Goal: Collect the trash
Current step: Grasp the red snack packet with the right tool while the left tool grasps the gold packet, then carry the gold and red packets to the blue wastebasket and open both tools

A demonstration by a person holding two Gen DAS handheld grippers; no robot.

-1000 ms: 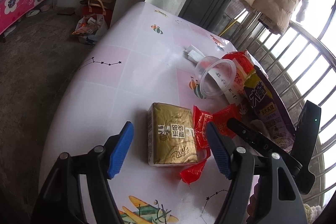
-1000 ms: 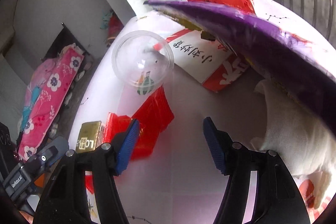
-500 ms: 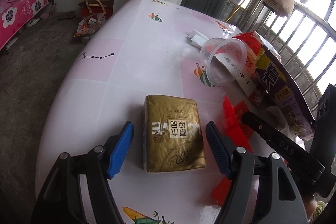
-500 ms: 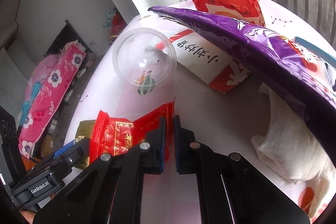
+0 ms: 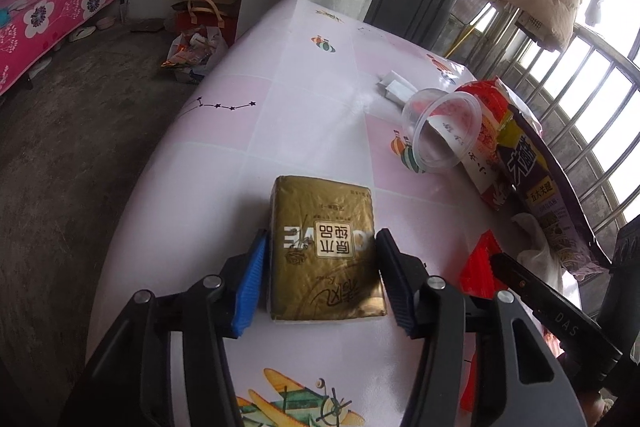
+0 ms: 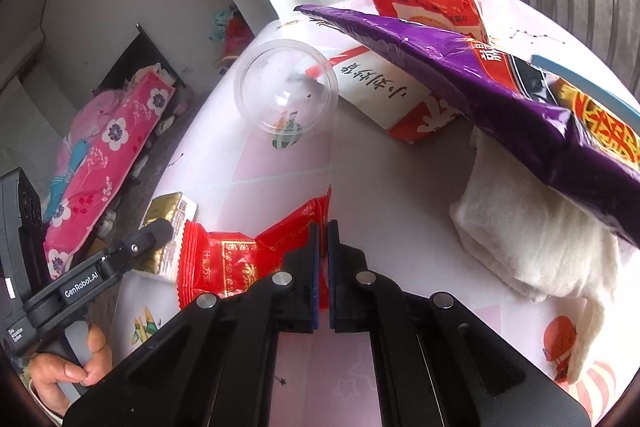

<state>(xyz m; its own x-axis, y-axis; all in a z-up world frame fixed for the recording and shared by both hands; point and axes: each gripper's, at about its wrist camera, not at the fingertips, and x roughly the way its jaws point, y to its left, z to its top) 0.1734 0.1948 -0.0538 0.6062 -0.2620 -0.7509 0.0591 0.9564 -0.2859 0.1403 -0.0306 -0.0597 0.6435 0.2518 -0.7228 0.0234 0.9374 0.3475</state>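
The left tongs point(image 5: 318, 267) are closing around a glossy gold brick-shaped packet point(image 5: 326, 247) at the tabletop's point(image 5: 224, 147) six o'clock. The right tongs point(image 6: 323, 259) pinch crinkly red wrappers point(image 6: 240, 259). At one o'clock, a clear plastic cup point(image 5: 440, 129) lies tipped, apparently empty.

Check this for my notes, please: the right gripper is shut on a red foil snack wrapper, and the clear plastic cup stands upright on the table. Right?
Not quite. The clear plastic cup lies on its side, mouth open sideways, as the left wrist view shows. The rest holds: the right gripper is shut on the red foil snack wrapper.
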